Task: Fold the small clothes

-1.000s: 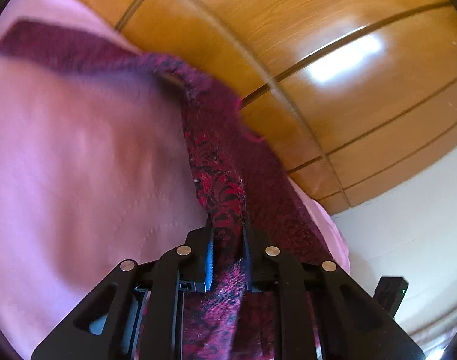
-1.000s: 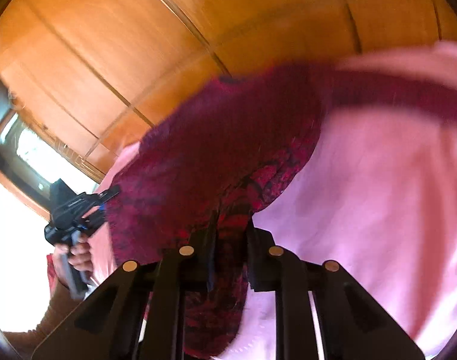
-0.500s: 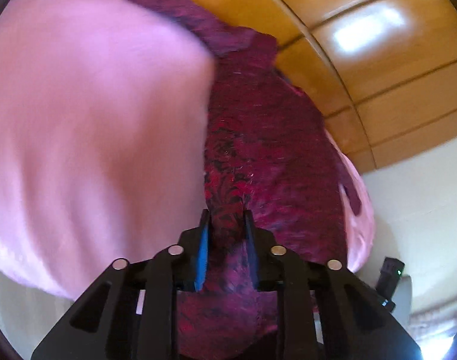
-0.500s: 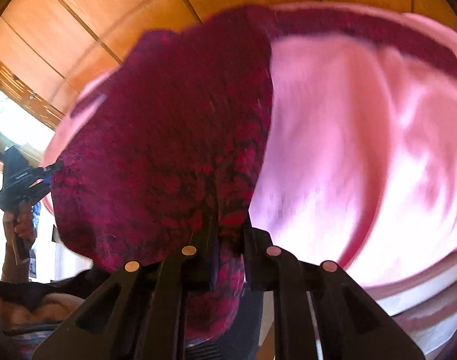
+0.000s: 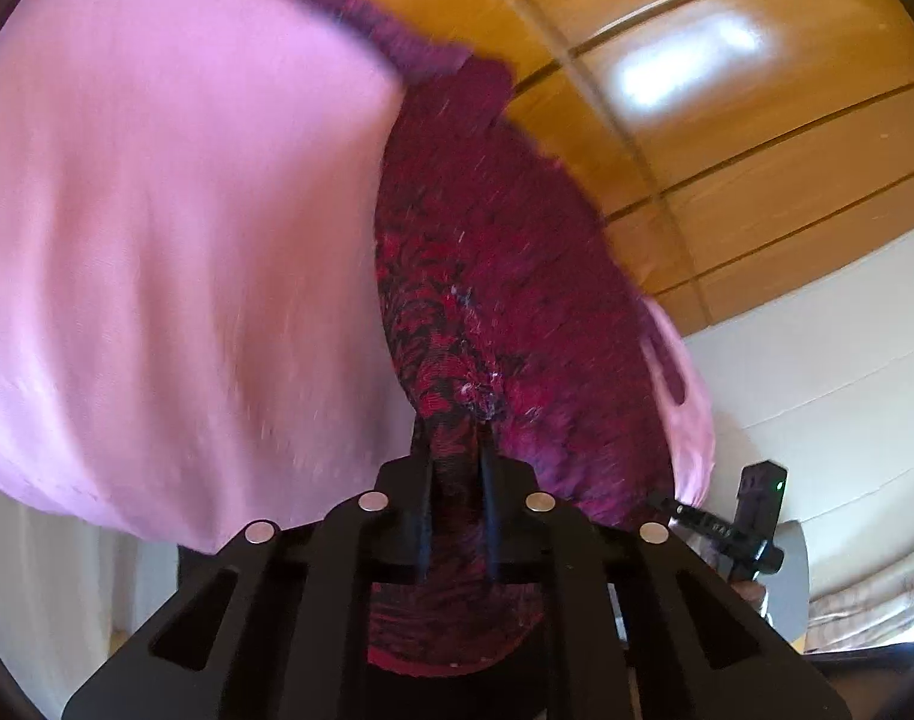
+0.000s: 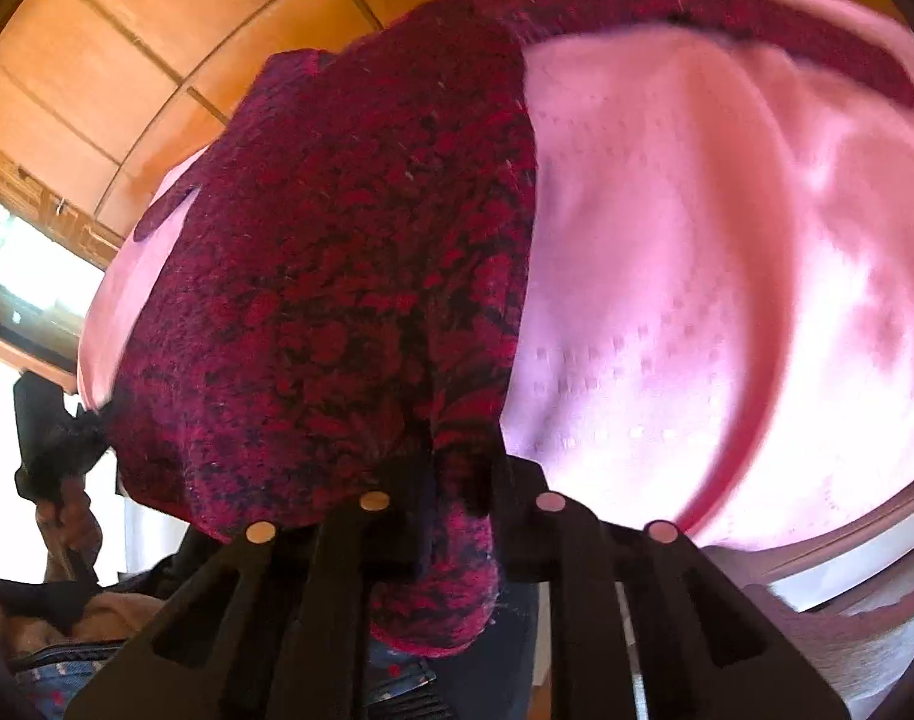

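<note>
1. The left gripper [image 5: 457, 438] is pinching a bunch of the dark red patterned trim [image 5: 457, 312] of the pink garment [image 5: 175, 252]; its jaws are standing narrow, with the cloth squeezed between them at the lower centre of the left wrist view.
2. The right gripper [image 6: 457, 468] is likewise clamping the red patterned part [image 6: 349, 276] of the garment [image 6: 667, 300], jaws nearly together, with a fold of knit hanging below them at the bottom centre of the right wrist view.
3. The garment is hanging in the air between the two grippers, filling the middle of both views, with the wooden panelling [image 5: 727, 138] behind it in the upper part of each.
4. I judge the step in hand to be carrying the held cloth down towards a surface to lay it out or fold it over.
5. To do it well, both grips should be staying firm and level with each other, so the cloth is hanging without a twist.
6. The two held points should be kept well apart, keeping the edge between them taut.
7. No landing surface is showing clearly, so lowering slowly seems wise.
</note>
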